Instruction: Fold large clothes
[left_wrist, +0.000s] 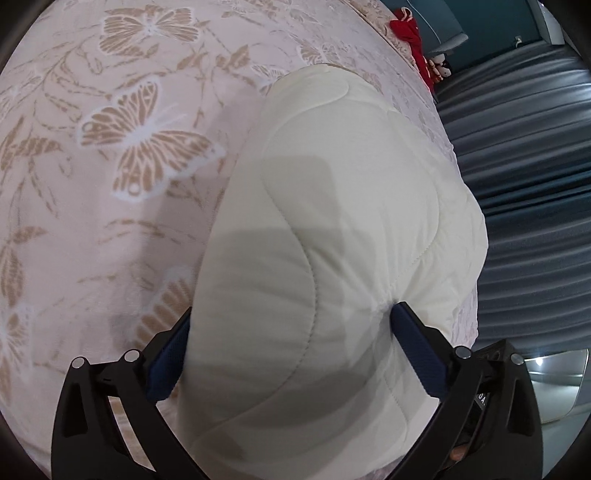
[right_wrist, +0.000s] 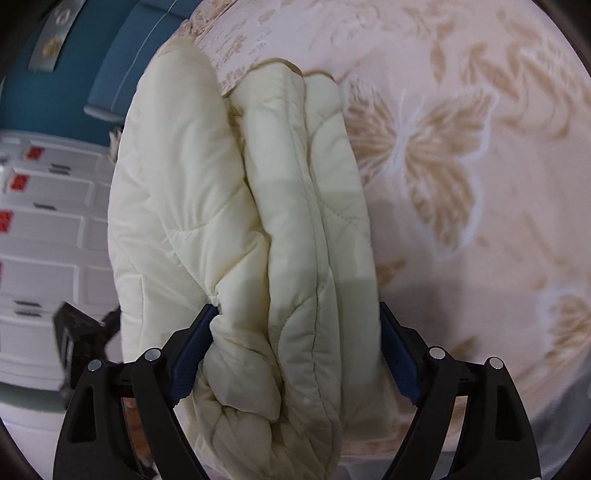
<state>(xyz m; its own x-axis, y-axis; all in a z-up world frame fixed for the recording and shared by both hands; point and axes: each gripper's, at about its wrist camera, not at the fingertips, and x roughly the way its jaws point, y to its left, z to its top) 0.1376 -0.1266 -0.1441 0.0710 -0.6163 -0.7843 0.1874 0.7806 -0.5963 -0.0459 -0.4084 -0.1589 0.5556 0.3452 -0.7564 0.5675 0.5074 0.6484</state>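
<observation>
A thick cream quilted comforter (left_wrist: 332, 221) lies folded on a bed with a pink butterfly-print cover (left_wrist: 110, 147). My left gripper (left_wrist: 291, 321) is shut on one bulky end of it; the padded fabric fills the gap between the blue pads (left_wrist: 413, 347). In the right wrist view the comforter (right_wrist: 258, 221) shows as several stacked folded layers, and my right gripper (right_wrist: 295, 325) is shut on that bundle, with its blue pads (right_wrist: 192, 350) pressing both sides. The bundle lies along the bed's edge.
The bed cover (right_wrist: 461, 147) spreads wide beside the bundle. Blue-grey curtains (left_wrist: 524, 184) hang past the bed edge. A red item (left_wrist: 410, 40) lies at the far corner. White drawers (right_wrist: 48, 240) and a teal wall (right_wrist: 55, 92) stand beyond the bed.
</observation>
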